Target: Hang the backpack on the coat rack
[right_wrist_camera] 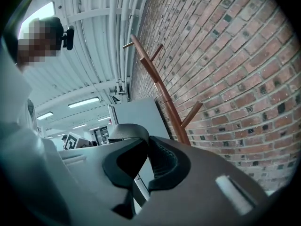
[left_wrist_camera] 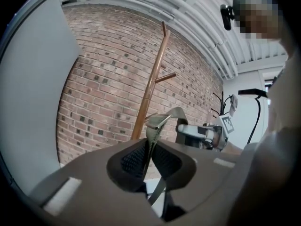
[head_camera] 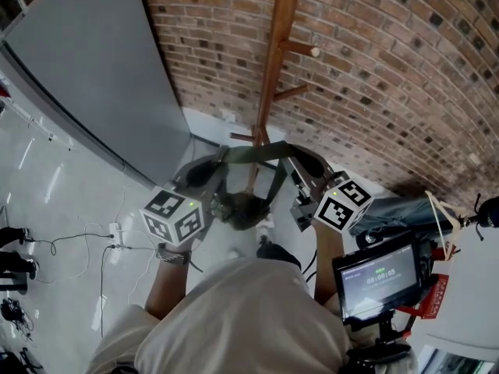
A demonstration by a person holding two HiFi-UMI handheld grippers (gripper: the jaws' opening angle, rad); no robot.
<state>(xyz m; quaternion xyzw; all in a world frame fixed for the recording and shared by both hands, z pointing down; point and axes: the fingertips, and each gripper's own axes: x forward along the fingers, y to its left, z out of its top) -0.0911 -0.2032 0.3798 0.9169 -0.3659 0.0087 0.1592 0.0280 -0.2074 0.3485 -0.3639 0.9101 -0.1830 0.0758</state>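
A dark green backpack [head_camera: 240, 206] hangs between my two grippers, just in front of the wooden coat rack [head_camera: 274, 61], below its pegs. Its strap [head_camera: 261, 153] stretches level between the jaws. My left gripper [head_camera: 204, 171] is shut on the strap's left end; in the left gripper view the strap [left_wrist_camera: 160, 120] runs up out of the closed gripper [left_wrist_camera: 149, 146] toward the rack pole [left_wrist_camera: 151, 81]. My right gripper [head_camera: 302, 168] is shut on the right end; in the right gripper view the strap [right_wrist_camera: 128, 131] curls over the gripper [right_wrist_camera: 145, 150], with the rack [right_wrist_camera: 159, 91] behind.
A brick wall [head_camera: 390, 68] stands behind the rack. A large grey panel [head_camera: 93, 76] leans at the left. Cables and a power strip [head_camera: 114, 236] lie on the pale floor. A screen device [head_camera: 377, 276] hangs at my right side.
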